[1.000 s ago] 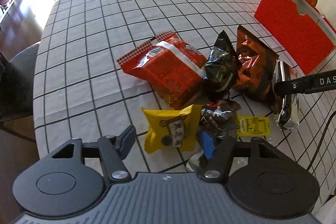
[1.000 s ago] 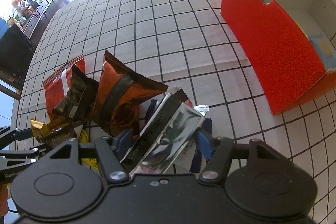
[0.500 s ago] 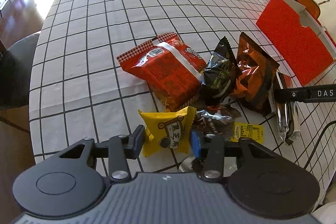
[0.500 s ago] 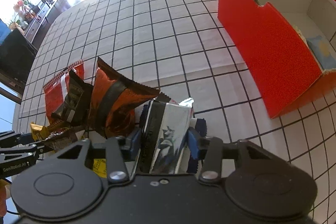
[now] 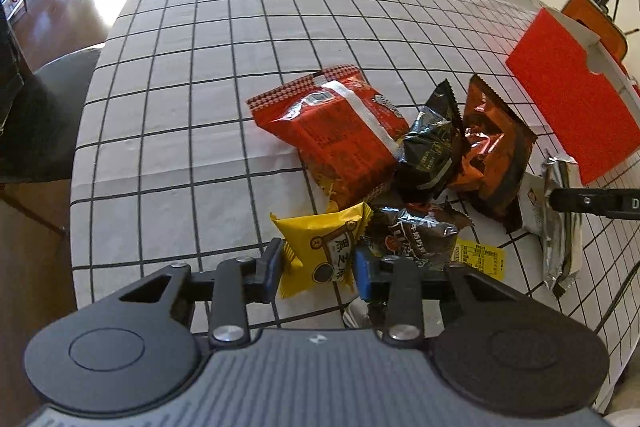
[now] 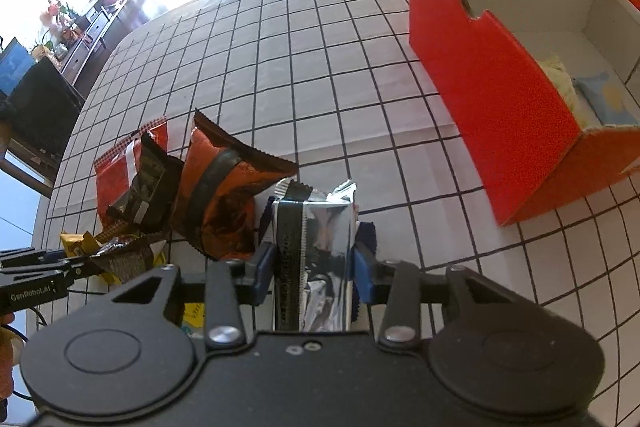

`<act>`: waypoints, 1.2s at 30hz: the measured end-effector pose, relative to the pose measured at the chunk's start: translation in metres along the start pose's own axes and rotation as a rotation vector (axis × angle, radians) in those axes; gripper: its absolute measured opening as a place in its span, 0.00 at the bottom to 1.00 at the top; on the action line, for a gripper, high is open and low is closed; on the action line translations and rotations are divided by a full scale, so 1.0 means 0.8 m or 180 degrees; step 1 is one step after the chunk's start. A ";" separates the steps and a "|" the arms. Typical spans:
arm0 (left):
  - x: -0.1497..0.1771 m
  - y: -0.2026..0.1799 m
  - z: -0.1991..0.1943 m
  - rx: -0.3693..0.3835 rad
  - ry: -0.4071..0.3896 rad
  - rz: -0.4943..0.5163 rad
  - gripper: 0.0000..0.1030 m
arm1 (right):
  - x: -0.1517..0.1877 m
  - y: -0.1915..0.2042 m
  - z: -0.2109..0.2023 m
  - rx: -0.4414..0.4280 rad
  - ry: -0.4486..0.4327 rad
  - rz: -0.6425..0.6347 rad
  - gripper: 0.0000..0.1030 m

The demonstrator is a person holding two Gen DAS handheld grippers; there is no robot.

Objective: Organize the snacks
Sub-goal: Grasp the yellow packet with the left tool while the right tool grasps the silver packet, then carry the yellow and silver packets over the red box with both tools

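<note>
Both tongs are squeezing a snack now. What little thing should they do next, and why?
Probably lift. The right tongs pinch the silver packet and the left tongs have just closed on the yellow packet; the open red box stands to the right, ready for them.

The yellow packet (image 5: pixel 322 259) is sitting between the left jaws, the dark wrapper (image 5: pixel 416 233) just right of them. The silver packet (image 6: pixel 314 247) is standing between the right jaws, the striped bag (image 6: pixel 224 203) left, the box (image 6: pixel 492 87) ahead right.
</note>
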State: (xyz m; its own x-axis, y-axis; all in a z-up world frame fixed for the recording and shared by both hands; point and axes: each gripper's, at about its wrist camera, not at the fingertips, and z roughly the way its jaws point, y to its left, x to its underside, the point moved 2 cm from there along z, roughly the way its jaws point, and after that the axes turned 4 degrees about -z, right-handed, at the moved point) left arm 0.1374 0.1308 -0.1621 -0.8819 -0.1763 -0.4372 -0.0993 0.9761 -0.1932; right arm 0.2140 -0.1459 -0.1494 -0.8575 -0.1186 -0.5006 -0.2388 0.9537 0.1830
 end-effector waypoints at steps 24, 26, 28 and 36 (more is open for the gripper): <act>-0.004 -0.045 -0.099 0.0062 -0.0435 -0.0372 0.34 | -0.019 -0.029 -0.109 -0.0319 -0.0510 -0.0245 0.39; -0.011 -0.060 -0.108 0.0106 -0.0466 -0.0335 0.34 | -0.023 -0.035 -0.118 -0.0322 -0.0550 -0.0263 0.39; -0.018 -0.077 -0.115 0.0140 -0.0495 -0.0282 0.34 | -0.028 -0.043 -0.128 -0.0329 -0.0604 -0.0273 0.39; -0.044 -0.146 -0.122 0.0233 -0.0537 -0.0061 0.34 | -0.058 -0.082 -0.157 -0.0265 -0.0821 -0.0336 0.39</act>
State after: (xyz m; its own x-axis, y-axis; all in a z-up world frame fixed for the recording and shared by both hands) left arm 0.1351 0.0350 -0.0385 -0.7899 -0.2195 -0.5726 -0.0762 0.9616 -0.2635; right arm 0.2121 -0.2377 -0.0319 -0.6843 -0.1315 -0.7173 -0.3662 0.9126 0.1821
